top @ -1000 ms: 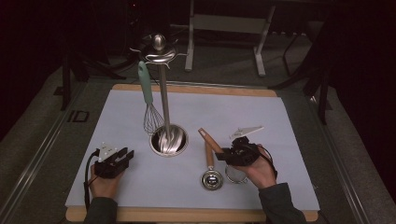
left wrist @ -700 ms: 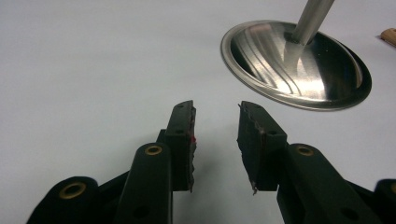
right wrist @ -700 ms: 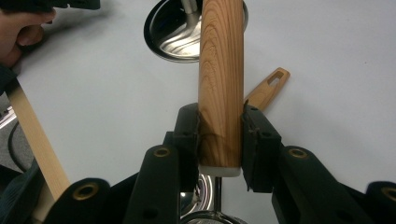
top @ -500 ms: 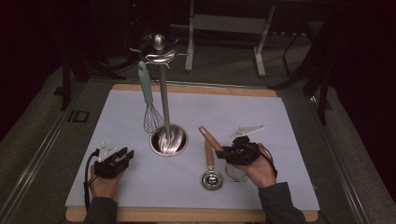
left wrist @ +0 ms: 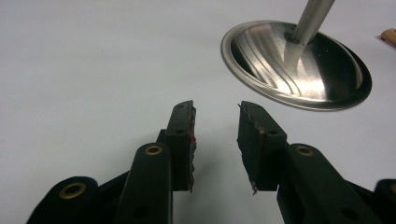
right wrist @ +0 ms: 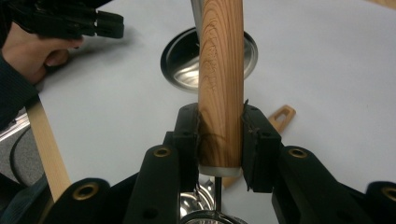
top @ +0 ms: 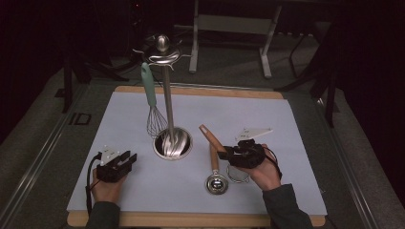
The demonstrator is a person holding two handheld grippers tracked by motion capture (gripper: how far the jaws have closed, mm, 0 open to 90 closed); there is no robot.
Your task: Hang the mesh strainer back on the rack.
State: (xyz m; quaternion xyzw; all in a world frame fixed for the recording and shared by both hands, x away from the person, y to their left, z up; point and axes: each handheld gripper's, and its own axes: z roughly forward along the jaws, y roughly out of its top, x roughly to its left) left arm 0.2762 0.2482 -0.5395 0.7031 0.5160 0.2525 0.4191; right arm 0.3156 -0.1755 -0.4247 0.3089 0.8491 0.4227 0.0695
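Note:
A wooden-handled utensil (top: 211, 147) with a small steel bowl (top: 216, 183) lies on the pale mat (top: 267, 119), right of centre. My right gripper (top: 221, 155) is shut on its handle; in the right gripper view both pads press the wood (right wrist: 220, 93) between the jaws of that gripper (right wrist: 220, 140). My left gripper (top: 131, 159) rests low on the mat at the left, open and holding nothing. Its jaws stand apart in the left gripper view (left wrist: 217, 126), aimed toward the stand's round steel base (left wrist: 294, 65). A teal-handled whisk (top: 149, 95) hangs from the stand (top: 167, 105).
The stand's base (top: 173, 143) sits mid-mat between my hands, its hook top (top: 162, 47) high at the back. A thin metal ring (top: 237, 176) lies under the right hand. A slotted wooden end (right wrist: 282, 116) lies beyond the held handle. The mat covers a wooden board (top: 191, 219).

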